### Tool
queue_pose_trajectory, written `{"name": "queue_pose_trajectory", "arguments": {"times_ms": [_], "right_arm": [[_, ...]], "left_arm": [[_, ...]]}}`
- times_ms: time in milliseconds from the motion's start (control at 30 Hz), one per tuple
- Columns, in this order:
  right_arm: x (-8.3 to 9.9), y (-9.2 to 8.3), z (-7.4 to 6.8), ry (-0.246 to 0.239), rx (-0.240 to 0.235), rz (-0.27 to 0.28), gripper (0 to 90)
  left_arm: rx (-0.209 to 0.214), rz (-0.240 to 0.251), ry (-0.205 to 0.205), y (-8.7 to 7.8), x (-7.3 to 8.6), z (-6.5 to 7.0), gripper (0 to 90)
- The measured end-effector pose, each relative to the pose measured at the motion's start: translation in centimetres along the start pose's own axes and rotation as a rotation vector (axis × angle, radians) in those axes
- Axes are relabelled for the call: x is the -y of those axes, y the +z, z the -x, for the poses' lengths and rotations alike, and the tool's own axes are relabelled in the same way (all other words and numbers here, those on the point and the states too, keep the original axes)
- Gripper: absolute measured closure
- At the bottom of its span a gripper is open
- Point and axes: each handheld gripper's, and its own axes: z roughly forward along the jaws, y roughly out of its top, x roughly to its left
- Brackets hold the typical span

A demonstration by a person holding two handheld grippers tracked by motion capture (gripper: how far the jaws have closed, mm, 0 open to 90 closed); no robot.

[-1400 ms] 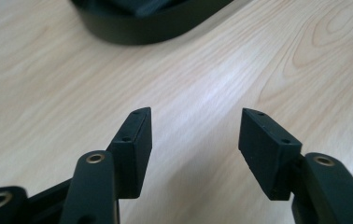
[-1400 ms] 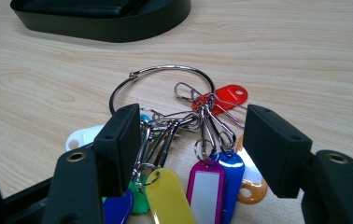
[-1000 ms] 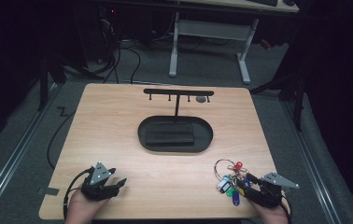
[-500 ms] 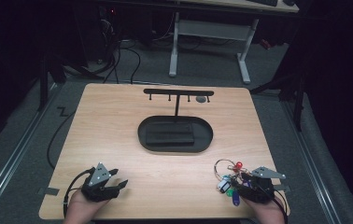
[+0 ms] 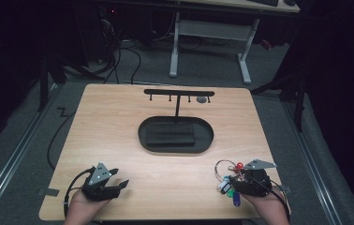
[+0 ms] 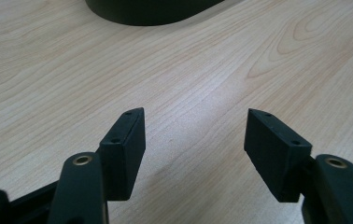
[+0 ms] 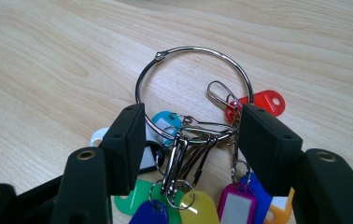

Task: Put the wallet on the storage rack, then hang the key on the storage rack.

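Right gripper view: the right claw [image 7: 189, 135] stands partly open and has just been opening further, its jaws straddling the large silver metal key ring [image 7: 194, 88] with its clips and coloured plastic tags, which lies on the pale wooden bench [image 7: 48, 60] and is not pinched. In the high view that key ring [image 5: 225, 174] sits near the bench's front right corner, just ahead of the right claw [image 5: 240, 180]. The left claw [image 6: 195, 140] hovers wide open and empty over bare wood, with the black oval tray [image 5: 175, 136] well ahead at the bench's middle.
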Motion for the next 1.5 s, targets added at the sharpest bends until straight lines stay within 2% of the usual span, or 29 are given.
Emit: {"name": "queue_pose_trajectory", "arguments": {"times_ms": [300,367,433,567,700,900,1100,1233,1367,1500], "right_arm": [[-1.6,-0.1,-0.5,-0.087,-0.003,-0.125,42.0],[-2.1,0.0,-0.6,-0.091,-0.015,-0.161,42.0],[-2.6,0.0,-0.8,-0.120,-0.006,-0.185,42.1],[-3.5,0.3,-1.1,-0.137,-0.025,-0.227,41.9],[-4.3,1.2,-1.4,-0.156,-0.045,-0.267,43.2],[-5.5,3.2,-2.2,-0.203,-0.093,-0.362,46.6],[-6.6,4.3,-2.8,-0.244,-0.101,-0.427,48.7],[-7.2,5.0,-3.0,-0.251,-0.116,-0.476,50.6],[-7.8,5.8,-3.3,-0.263,-0.126,-0.535,53.0],[-8.0,6.7,-3.4,-0.262,-0.129,-0.581,56.4]], "left_arm": [[0.001,-0.013,0.006,0.2,0.0,-0.3,37.7],[0.005,-0.013,0.008,0.2,-0.1,-0.3,37.6],[0.012,-0.014,0.015,0.3,-0.1,-0.3,37.6],[0.022,-0.031,0.036,0.7,-0.2,-0.2,37.2],[0.026,-0.027,0.041,0.8,-0.3,0.0,36.8],[0.030,-0.034,0.036,0.9,-0.2,-0.3,36.7],[0.030,-0.026,0.029,0.6,-0.2,-0.3,36.9],[0.021,-0.036,0.040,0.4,0.0,-0.3,36.9],[0.013,-0.029,0.025,0.1,0.1,-0.5,37.1],[0.015,-0.029,0.030,0.0,0.1,-0.4,37.3]]}}
